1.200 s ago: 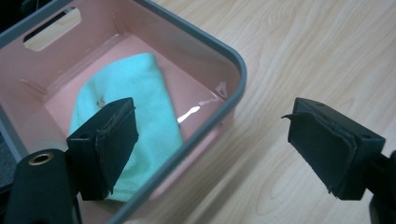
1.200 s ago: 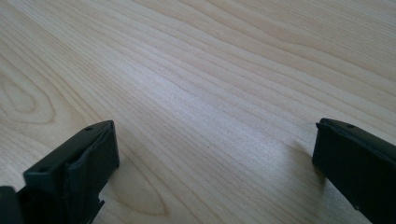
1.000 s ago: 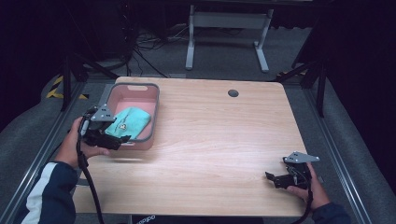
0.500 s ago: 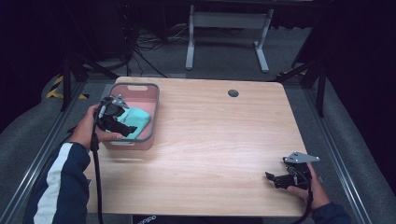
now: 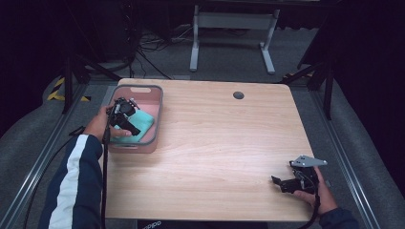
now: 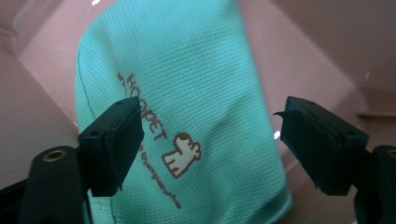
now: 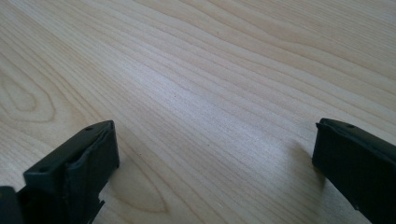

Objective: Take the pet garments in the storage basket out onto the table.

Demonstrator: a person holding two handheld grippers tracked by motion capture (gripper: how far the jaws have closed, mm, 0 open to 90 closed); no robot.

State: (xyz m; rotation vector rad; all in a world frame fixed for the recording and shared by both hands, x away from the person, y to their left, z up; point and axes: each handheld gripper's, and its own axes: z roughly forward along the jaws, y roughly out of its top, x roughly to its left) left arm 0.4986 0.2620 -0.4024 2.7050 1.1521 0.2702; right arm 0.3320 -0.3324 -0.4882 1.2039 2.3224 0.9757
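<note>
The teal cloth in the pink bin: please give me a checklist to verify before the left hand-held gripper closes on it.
1. Left hand-held gripper open: ok, jaws stand wide apart.
2. Teal cloth between the jaws: ok, it spans the gap in the left gripper view.
3. Jaws touching the cloth: cannot tell, depth is unclear.
4. Jaws away from the pink bin walls: ok in the left gripper view.
5. Right hand-held gripper out of the way: ok, open over the wooden table near its right corner.
6. Cloth free underneath: cannot tell.
</note>
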